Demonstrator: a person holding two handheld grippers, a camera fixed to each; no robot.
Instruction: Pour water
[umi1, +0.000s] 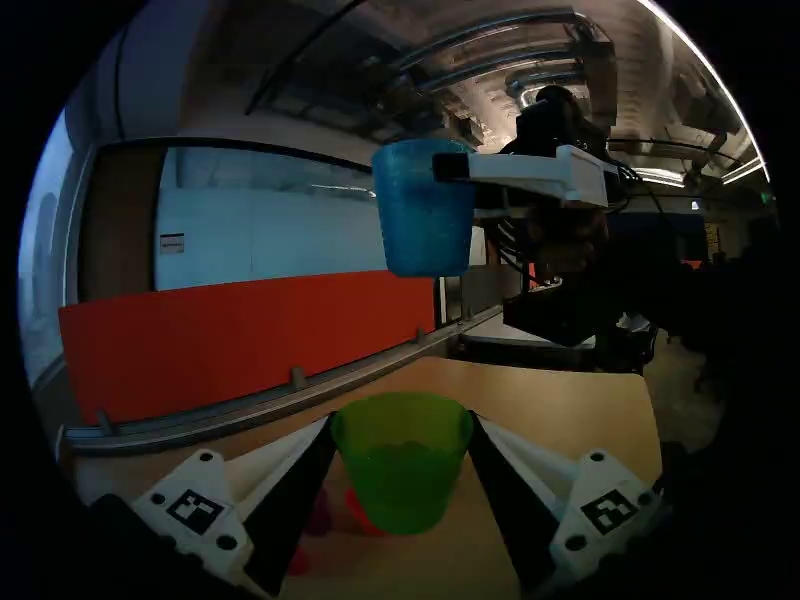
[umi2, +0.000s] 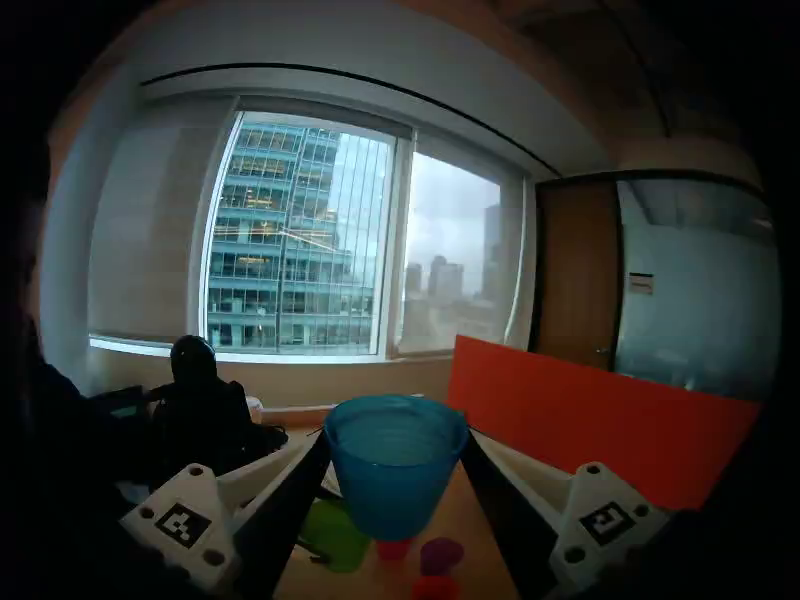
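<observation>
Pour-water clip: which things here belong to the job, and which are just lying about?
Job: blue cup, held up in the right gripper; green cup, standing on the table in the left gripper.
Lying about: small red piece and purple piece on the table; orange panel behind it.

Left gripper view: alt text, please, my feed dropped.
A green cup sits between the left gripper's jaws over a wooden table. Higher up and beyond it, the right gripper holds a blue cup upright, nothing pouring.
</observation>
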